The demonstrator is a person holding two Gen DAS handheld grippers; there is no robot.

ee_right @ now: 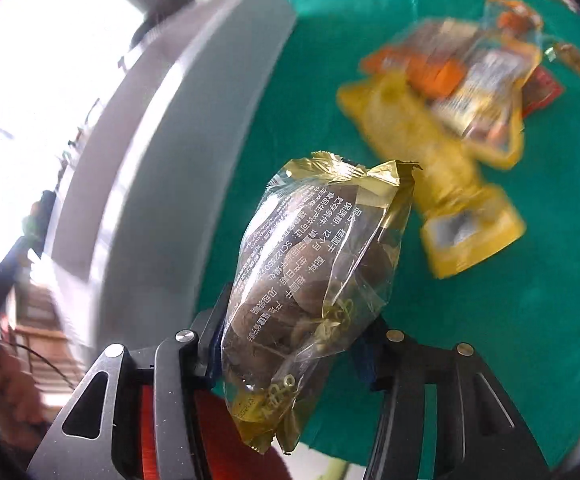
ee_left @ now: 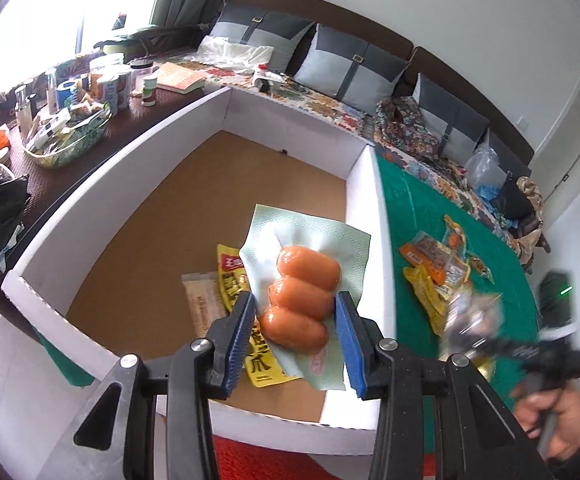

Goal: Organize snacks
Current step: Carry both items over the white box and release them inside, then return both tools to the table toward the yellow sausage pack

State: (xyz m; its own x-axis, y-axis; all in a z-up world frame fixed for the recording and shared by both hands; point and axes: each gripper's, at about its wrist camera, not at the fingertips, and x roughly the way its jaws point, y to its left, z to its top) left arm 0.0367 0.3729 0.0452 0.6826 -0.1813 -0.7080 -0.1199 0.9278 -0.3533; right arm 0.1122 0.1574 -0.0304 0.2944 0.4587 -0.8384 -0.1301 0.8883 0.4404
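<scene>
Left tool clamped on a vacuum pack of three sausages, held over the near right corner of the white-walled box, above a yellow packet lying on the cardboard floor. Right tool closed around a clear, gold-trimmed bag of brown nuts, raised above the green cloth beside the box's outer wall. Remaining snack pile heaped on the cloth, blurred.

I am working in someone's living room at home. Behind my table runs a long sofa with grey cushions and a flowered throw. A curtained window lights a side table crowded with cans, bottles and a book.
</scene>
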